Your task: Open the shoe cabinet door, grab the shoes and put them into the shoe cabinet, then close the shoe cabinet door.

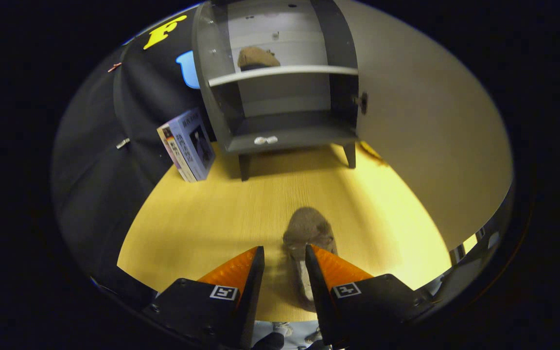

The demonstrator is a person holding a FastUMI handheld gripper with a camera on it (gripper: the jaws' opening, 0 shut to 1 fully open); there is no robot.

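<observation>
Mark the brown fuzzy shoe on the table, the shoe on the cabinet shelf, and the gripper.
Brown fuzzy shoe (308, 228), gripper view, toe.
Shelf shoe (257, 57), gripper view, upper.
Gripper (285, 253), gripper view, between open fingertips.

A fuzzy brown slipper (307, 231) lies on the yellow wood-grain worktop (202, 218); the dark grey shoe cabinet (280, 141) (pale shelf, pale door) holds another brown slipper (257, 57), beside a blue-and-white printed box (187, 146).

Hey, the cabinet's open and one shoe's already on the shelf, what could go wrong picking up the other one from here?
The tool is open, and the shoe lies mostly beside one finger, so closing now might only clip its edge. On the way in, the shoe could knock the shoe on the shelf or catch the open door.
</observation>
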